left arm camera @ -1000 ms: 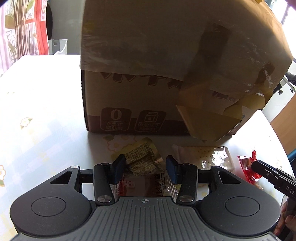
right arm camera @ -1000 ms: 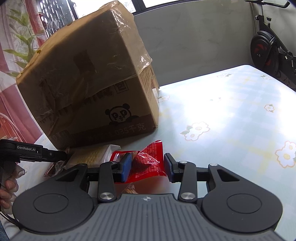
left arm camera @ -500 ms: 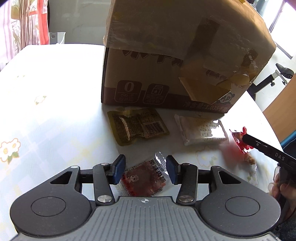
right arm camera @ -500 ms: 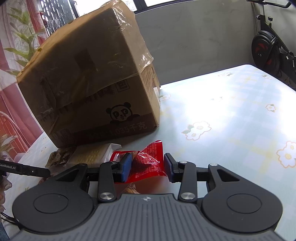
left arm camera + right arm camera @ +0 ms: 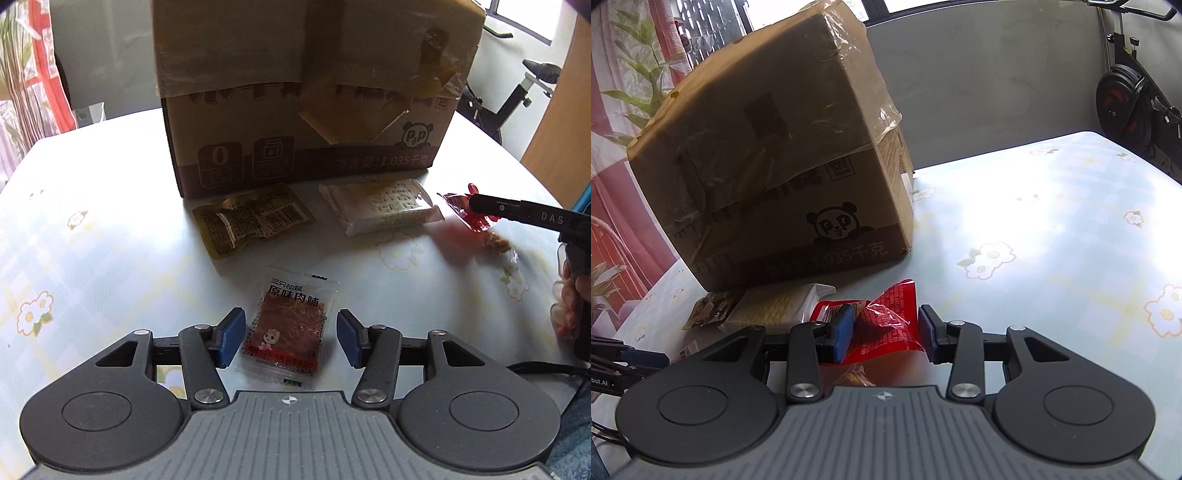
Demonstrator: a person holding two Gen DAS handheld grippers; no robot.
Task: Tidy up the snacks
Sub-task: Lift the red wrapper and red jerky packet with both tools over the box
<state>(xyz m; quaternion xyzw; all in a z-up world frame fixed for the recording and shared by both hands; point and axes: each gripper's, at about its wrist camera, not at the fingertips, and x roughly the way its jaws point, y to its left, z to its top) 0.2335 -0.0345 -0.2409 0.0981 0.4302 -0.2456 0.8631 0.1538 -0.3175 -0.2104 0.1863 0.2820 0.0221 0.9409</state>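
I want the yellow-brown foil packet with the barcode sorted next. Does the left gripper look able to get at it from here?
Probably yes: the left gripper has open jaws, and the yellow-brown foil packet lies flat with nothing on it. Only the clear jerky packet lies between.

A floral-patterned table [image 5: 92, 258] bears a cardboard box [image 5: 306, 92] and four snack packets beside it.

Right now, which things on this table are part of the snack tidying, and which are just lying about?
Part of the job:
clear meat-jerky packet
olive-gold foil packet
pale cracker packet
red crinkly wrapper
big taped cardboard box

Just about:
black exercise bike
patterned curtain
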